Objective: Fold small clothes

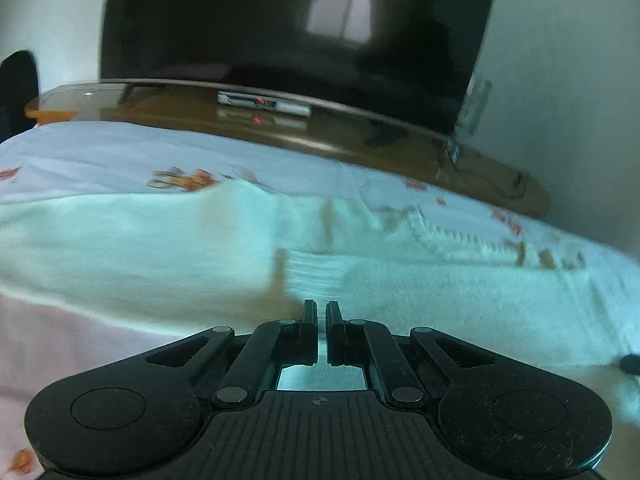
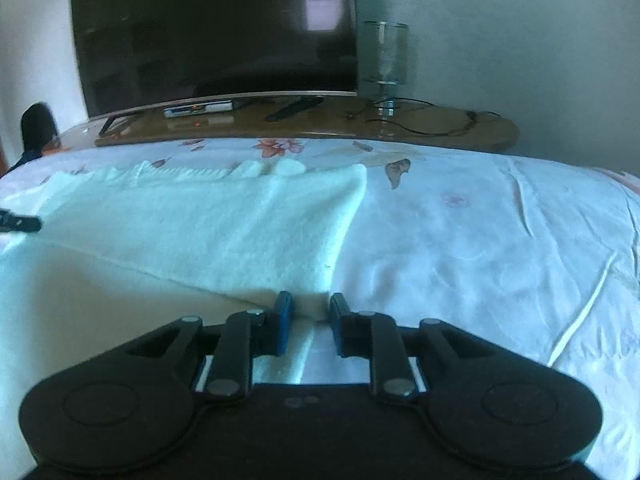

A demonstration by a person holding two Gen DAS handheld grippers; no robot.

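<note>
Pale mint knit garment (image 2: 208,220) lies spread on a floral bedsheet (image 2: 460,240), ribbed and scalloped edge toward the far side near the wooden TV stand (image 2: 440,128). A dark television (image 2: 216,28) and a clear glass vase (image 2: 386,56) stand on it.

Left gripper (image 1: 321,312): jaws together, only a thin slit between them. Garment fabric sits right at the tips, but the view is smeared and does not show whether a thin layer is pinched; cannot tell.

Right gripper (image 2: 310,308): jaws apart, a near corner of the garment lying in the gap, pads not pressing on it. The garment's right edge runs diagonally away from this corner, a folded layer showing over a creamier one beneath.

Step judged: a fold across the garment seems just laid down, right side letting go of its corner.

Next move likely calls for drawing the right gripper clear without dragging the corner, then taking a fresh edge for the following fold. Risk: loose knit snagging on the pads and pulling the fold askew
</note>
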